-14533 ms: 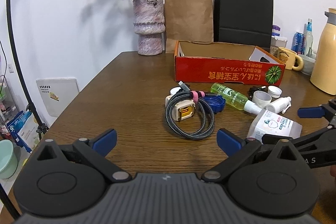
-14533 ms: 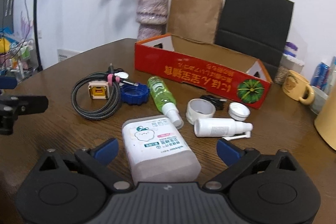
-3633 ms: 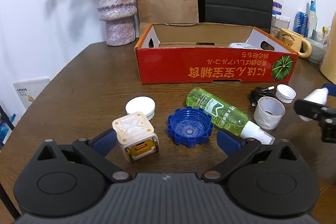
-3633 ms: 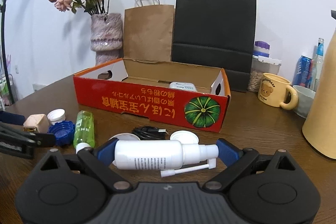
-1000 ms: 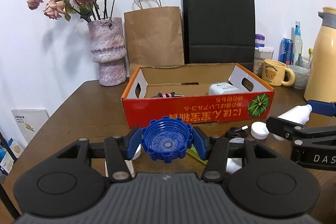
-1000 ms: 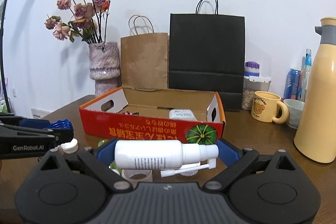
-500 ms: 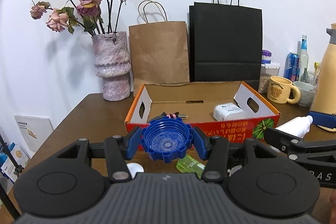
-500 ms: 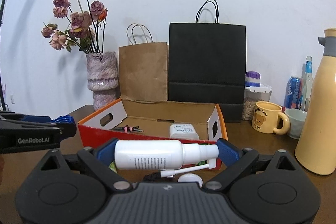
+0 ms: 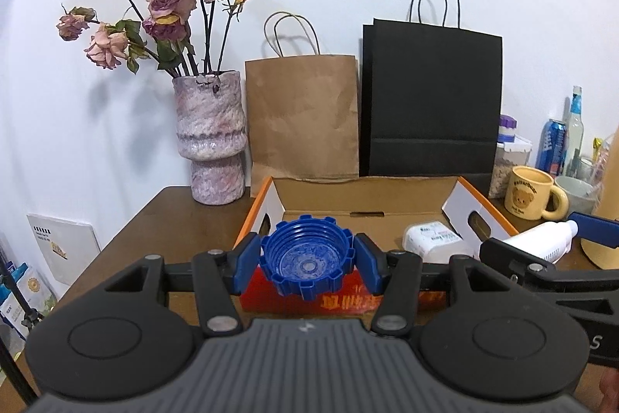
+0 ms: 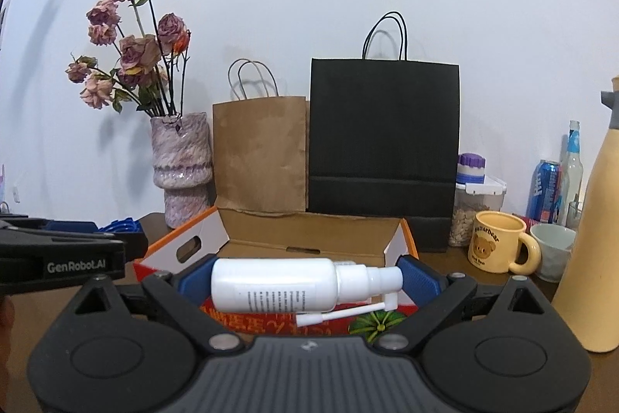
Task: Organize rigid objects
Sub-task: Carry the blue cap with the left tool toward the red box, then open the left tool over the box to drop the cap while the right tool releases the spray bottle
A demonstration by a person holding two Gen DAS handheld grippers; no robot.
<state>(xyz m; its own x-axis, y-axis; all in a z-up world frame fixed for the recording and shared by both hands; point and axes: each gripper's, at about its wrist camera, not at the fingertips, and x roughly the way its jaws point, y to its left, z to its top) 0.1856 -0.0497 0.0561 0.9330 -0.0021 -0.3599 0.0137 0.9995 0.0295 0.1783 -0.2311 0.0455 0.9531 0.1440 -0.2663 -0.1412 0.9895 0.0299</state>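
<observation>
My left gripper [image 9: 306, 261] is shut on a ribbed blue cap [image 9: 307, 260], held in the air before the near wall of the red cardboard box [image 9: 348, 300]. A white wipes pack [image 9: 431, 239] lies inside the box at the right. My right gripper [image 10: 305, 283] is shut on a white spray bottle [image 10: 282, 283], gripped end to end and lying crosswise, just before the box [image 10: 182, 250]. The bottle's thin nozzle tube [image 10: 336, 314] hangs below it. From the left wrist view the spray bottle [image 9: 541, 239] and right gripper show at the right. The blue cap [image 10: 122, 225] peeks at the left of the right wrist view.
Behind the box stand a pink vase [image 9: 211, 138] with dried roses, a brown paper bag [image 9: 303, 119] and a black paper bag [image 9: 431, 103]. At the right are a yellow bear mug [image 10: 499, 246], a white cup [image 10: 551, 250], a blue can [image 10: 545, 190], a jar [image 10: 476, 211] and a tall cream flask [image 10: 597, 246].
Both grippers have risen and moved toward the box with their loads. The box now sits lower and nearer in both views, and the items left on the table have dropped out of sight.
</observation>
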